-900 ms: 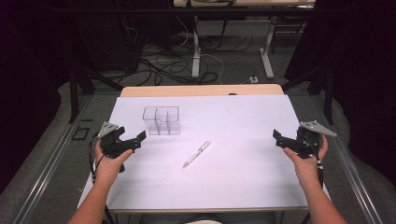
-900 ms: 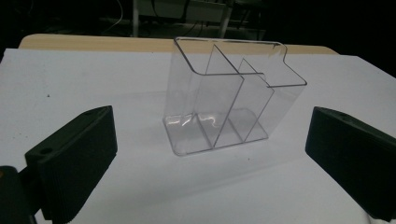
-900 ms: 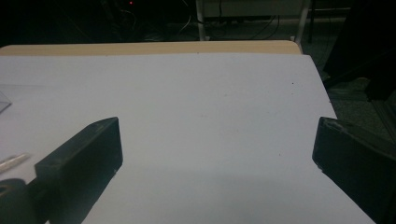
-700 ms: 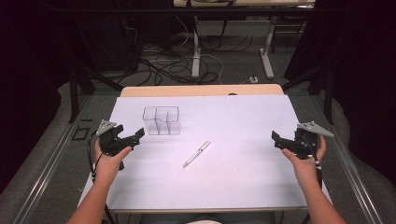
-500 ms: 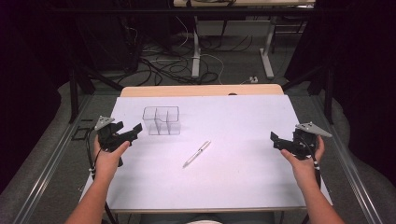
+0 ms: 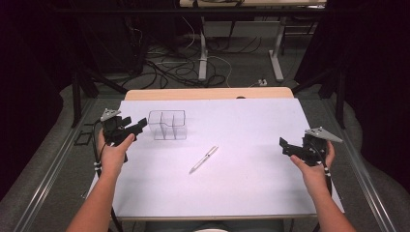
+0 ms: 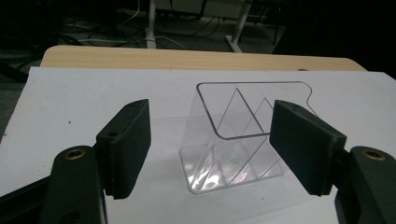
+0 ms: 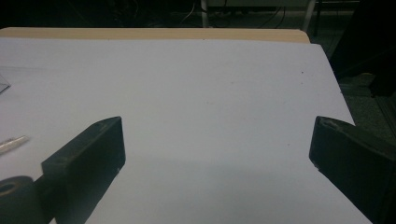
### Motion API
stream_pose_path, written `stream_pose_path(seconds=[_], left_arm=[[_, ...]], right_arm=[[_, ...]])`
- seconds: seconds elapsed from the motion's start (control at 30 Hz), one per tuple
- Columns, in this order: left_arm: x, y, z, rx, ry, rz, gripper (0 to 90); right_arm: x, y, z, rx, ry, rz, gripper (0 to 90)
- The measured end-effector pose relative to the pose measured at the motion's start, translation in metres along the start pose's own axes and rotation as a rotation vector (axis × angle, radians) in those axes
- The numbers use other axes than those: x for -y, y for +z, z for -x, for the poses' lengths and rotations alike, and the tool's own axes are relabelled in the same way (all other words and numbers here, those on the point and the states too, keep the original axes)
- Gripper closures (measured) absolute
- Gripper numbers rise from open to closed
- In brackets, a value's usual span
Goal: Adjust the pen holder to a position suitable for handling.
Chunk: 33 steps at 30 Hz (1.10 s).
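Step in hand: approach to the clear organizer (image 6: 167,124), judged from the left gripper (image 6: 138,126) aimed at it from just beside its left end.
Clear organizer: upright on the white sheet (image 6: 251,179), toward the far left part; divided inside into compartments; empty as far as can be told.
Left gripper: held just left of the clear organizer, apart from it, nose pointed toward its near left corner.
Left jaws: spread wide; in the left gripper view the clear organizer (image 7: 238,135) sits ahead between the two black pads (image 7: 128,144), neither pad touching it, nothing pinched.
Pen (image 6: 203,159): flat on the white sheet, to the right of and nearer the person than the clear organizer, well apart from it, lying at a slant.
Right gripper (image 6: 286,146): far to the right of the clear organizer, near the right edge of the white sheet, hovering low.
Right jaws: spread wide over bare white sheet in the right gripper view, nothing between them; pen tip (image 8: 11,143) just visible at the left edge there.
Next move, as a judgement: either slide the left gripper forward to take a wall of the clear organizer and steady it, or bring the right gripper leftward to the pen.
What that calls for: a light squeeze on thin clear plastic, likely to slip or tip; for the pen, jaws lowered across the barrel, close to the sheet.
Risk: pushing the clear organizer away instead of gripping it.
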State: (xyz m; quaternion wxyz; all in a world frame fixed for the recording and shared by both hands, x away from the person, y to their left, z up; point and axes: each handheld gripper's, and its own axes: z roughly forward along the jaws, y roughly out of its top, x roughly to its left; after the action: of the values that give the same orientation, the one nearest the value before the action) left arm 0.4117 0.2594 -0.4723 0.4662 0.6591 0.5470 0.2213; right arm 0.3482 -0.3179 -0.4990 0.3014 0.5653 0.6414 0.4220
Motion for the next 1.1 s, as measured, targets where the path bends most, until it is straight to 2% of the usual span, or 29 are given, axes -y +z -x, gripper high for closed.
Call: stream_pose_path(seconds=[0.1, 0.17, 0.23, 0.37, 0.4, 0.43, 0.5, 0.73, 0.77, 0.8, 0.93, 0.97, 1.03, 1.1], left_arm=[[-0.003, 0.005, 0.0, -0.034, 0.009, -0.019, 32.1], [-0.004, 0.008, -0.002, -0.048, 0.012, -0.003, 32.5], [-0.004, 0.011, -0.004, -0.048, -0.001, 0.009, 32.7], [-0.005, 0.015, -0.01, -0.059, -0.027, -0.01, 34.8], [-0.005, 0.016, -0.012, -0.062, -0.034, -0.007, 36.0], [-0.004, 0.017, -0.014, -0.064, -0.046, -0.009, 37.8], [-0.003, 0.019, -0.018, -0.058, -0.07, -0.015, 44.2], [0.0, 0.028, -0.026, -0.018, -0.151, -0.046, 55.7], [0.0, 0.03, -0.027, -0.013, -0.153, -0.048, 55.7], [0.001, 0.031, -0.027, -0.003, -0.161, -0.054, 60.6], [0.002, 0.037, -0.028, 0.031, -0.192, -0.071, 67.0], [0.003, 0.039, -0.027, 0.029, -0.195, -0.067, 70.1], [0.003, 0.041, -0.028, 0.041, -0.205, -0.09, 73.6], [0.004, 0.044, -0.028, 0.041, -0.207, -0.098, 76.9]], right_arm=[[0.001, 0.002, 0.0, -0.001, -0.013, 0.013, 2.3], [0.001, 0.001, 0.0, -0.001, -0.028, 0.001, 1.7], [0.001, 0.002, -0.002, 0.003, -0.016, 0.0, 1.4], [0.002, 0.001, -0.002, -0.005, -0.05, -0.002, 0.0], [0.002, 0.002, -0.004, -0.014, -0.037, 0.006, 0.0], [0.002, 0.001, -0.004, -0.009, -0.044, 0.003, 0.0], [0.002, 0.002, -0.005, 0.001, -0.054, 0.01, 0.0], [0.003, 0.002, -0.007, -0.002, -0.068, 0.027, 0.0], [0.003, 0.002, -0.007, -0.002, -0.068, 0.027, 0.0], [0.003, 0.002, -0.008, -0.002, -0.071, 0.032, 0.0], [0.004, 0.001, -0.008, 0.007, -0.071, 0.029, 0.0], [0.004, 0.002, -0.007, -0.003, -0.061, 0.033, 0.0], [0.005, 0.003, -0.006, -0.01, -0.052, 0.029, 0.0], [0.006, 0.004, -0.005, -0.014, -0.056, 0.019, 0.0]])
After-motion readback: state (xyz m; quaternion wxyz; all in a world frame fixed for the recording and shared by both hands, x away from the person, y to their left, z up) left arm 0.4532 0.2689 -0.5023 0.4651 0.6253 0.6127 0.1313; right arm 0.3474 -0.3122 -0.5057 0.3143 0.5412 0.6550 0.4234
